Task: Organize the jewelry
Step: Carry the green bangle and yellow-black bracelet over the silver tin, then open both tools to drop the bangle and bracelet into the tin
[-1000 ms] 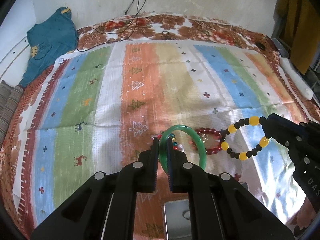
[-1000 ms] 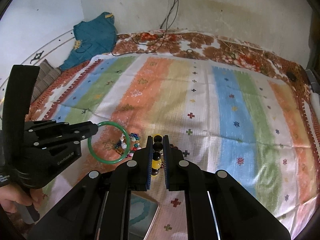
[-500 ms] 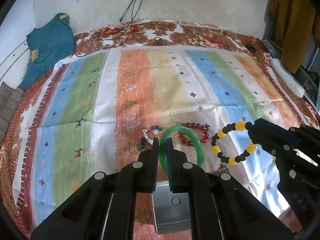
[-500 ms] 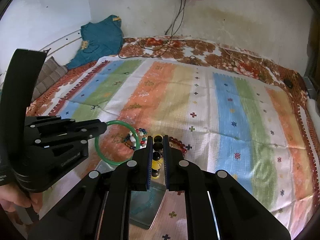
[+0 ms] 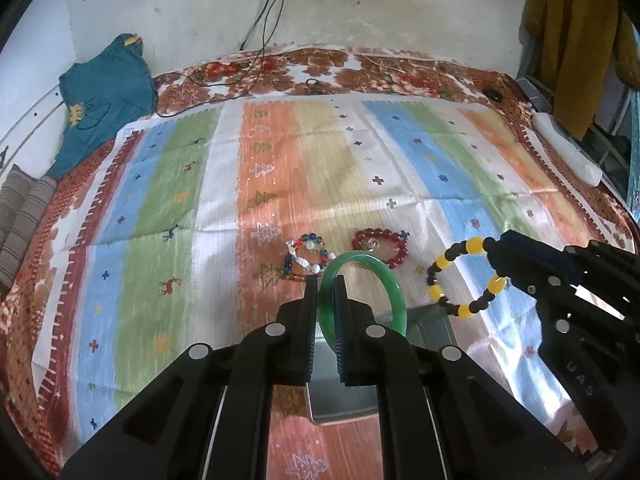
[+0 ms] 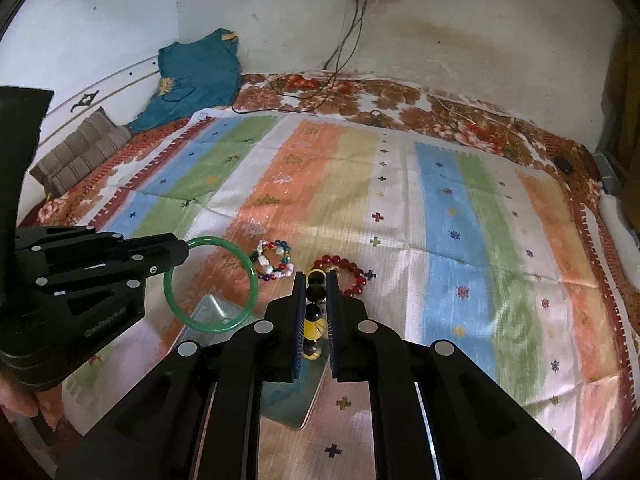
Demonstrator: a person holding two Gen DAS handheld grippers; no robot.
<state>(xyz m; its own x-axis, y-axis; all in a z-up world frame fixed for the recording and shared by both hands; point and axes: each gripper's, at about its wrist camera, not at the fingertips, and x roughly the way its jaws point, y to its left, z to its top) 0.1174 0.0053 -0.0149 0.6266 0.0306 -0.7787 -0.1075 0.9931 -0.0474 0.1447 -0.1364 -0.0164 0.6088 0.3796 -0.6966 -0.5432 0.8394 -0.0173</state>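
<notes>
Bangle [image 5: 362,276] clamped in left gripper [image 5: 326,296], beaded bracelet [image 6: 314,308] clamped in right gripper [image 6: 316,300], tray [image 5: 344,396] at lower centre mostly hidden behind fingers.

Teal shirt [image 5: 104,92], cables [image 5: 256,40], yellow garment [image 5: 576,40].

We cannot see most of the metal tray [image 5: 344,400]; the left gripper [image 5: 327,292] covers it. The person's hand [image 6: 16,400] is cut off at the picture's edge.
</notes>
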